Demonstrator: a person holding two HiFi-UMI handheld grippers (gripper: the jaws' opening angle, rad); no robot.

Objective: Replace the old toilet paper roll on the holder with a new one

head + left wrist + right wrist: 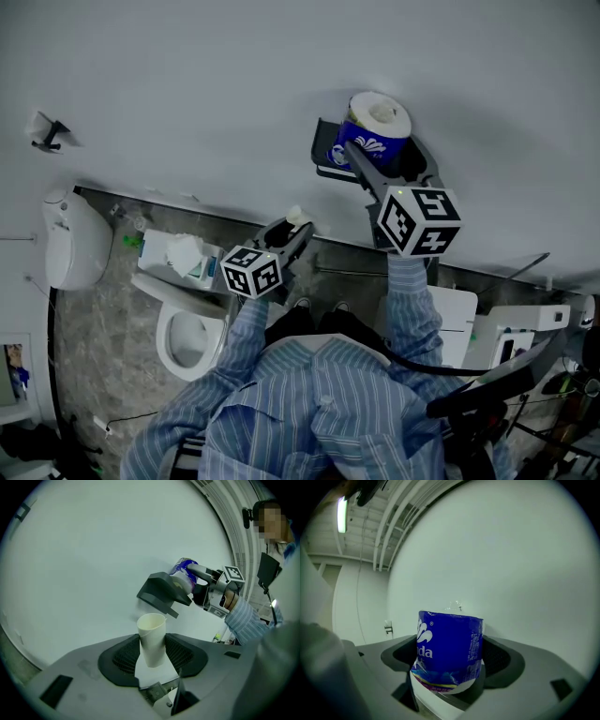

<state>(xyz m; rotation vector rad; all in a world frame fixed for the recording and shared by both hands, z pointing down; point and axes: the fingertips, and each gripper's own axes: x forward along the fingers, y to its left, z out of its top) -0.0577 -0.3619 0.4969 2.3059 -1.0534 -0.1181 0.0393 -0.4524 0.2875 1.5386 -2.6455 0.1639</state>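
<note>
— Where's the new roll?
— The blue-wrapped toilet paper roll (449, 639) is clamped in the right gripper (450, 663), up against the grey wall holder (161, 591).
— And the left gripper (152, 649)?
— Its jaws pinch a bare cardboard tube (151, 629), held below the holder and clear of it.

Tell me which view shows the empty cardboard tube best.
The left gripper view: the cardboard tube stands close and centred, clamped in the left gripper, with its open end visible. The head view shows only its small pale tip past that gripper. The right gripper view does not show it.
</note>
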